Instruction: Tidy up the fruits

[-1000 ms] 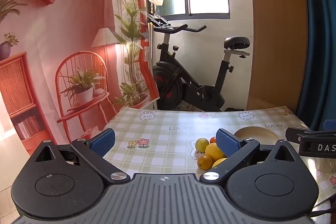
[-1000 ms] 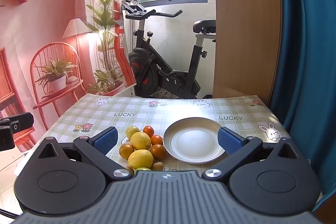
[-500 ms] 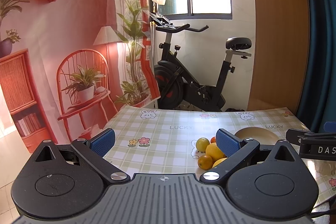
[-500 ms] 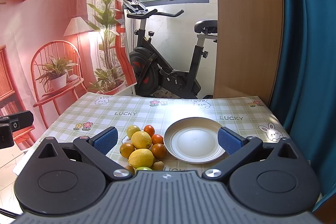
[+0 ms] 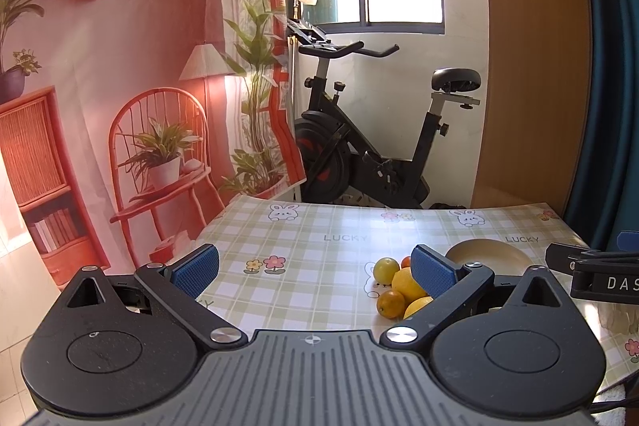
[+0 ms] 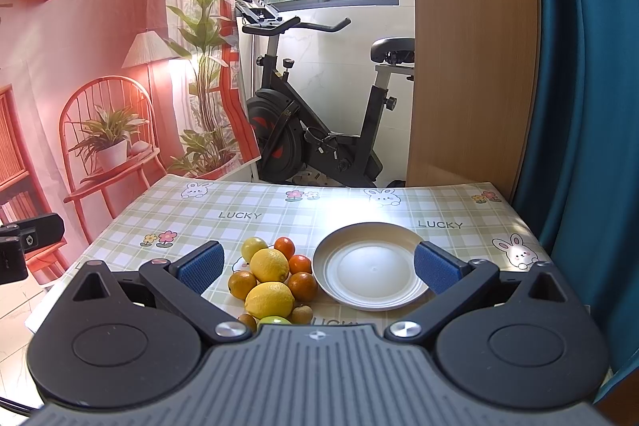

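2 grippers hover over the near edge of the table (image 6: 359, 202), each with its blue pads spread wide and nothing between them. Ahead of the left gripper (image 5: 315, 268) lies bare checked cloth out to the far edge. The right gripper (image 6: 317, 266) frames the fruit pile (image 6: 271, 280) (lemons, oranges, smaller fruit) toward its left finger and the empty plate (image 6: 371, 272) toward its right, the two just beside each other. An exercise bike (image 6: 319, 130) stands beyond the table.
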The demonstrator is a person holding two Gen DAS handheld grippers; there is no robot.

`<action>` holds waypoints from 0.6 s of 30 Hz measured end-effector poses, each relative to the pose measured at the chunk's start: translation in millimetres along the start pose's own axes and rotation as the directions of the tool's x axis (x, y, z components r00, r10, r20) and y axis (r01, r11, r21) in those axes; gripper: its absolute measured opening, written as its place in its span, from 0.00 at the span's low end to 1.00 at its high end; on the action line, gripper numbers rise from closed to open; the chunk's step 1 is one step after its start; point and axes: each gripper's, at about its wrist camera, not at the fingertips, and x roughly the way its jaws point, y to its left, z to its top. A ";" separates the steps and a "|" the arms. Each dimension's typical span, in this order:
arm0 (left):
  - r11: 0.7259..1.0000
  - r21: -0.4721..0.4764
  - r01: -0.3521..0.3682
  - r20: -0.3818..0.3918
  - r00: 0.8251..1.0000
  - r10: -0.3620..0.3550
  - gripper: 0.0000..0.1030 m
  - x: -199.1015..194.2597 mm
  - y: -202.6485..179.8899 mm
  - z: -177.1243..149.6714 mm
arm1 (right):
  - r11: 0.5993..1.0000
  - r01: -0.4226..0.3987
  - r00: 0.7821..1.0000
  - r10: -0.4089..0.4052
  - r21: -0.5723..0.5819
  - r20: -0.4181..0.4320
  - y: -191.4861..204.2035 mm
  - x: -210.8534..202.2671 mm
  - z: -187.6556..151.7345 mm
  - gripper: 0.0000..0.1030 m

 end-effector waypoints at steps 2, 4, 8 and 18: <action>1.000 0.000 0.000 -0.001 1.000 0.000 1.00 0.5 -0.1 0.1 | 1.000 0.000 1.000 0.000 0.000 0.000 0.1 0.0 0.1 1.00; 1.000 -0.001 0.000 -0.002 1.000 0.000 1.00 0.8 -0.2 0.0 | 1.000 0.000 1.000 0.000 0.000 0.000 -0.4 0.5 -0.7 1.00; 1.000 -0.005 0.001 -0.005 1.000 -0.001 1.00 1.3 0.0 -0.8 | 1.000 0.000 1.000 0.000 0.001 -0.001 -0.5 0.0 -0.5 1.00; 1.000 -0.011 0.000 -0.016 1.000 0.000 1.00 2.4 0.0 -0.6 | 1.000 0.001 1.000 -0.001 0.000 -0.003 0.0 0.9 -1.2 1.00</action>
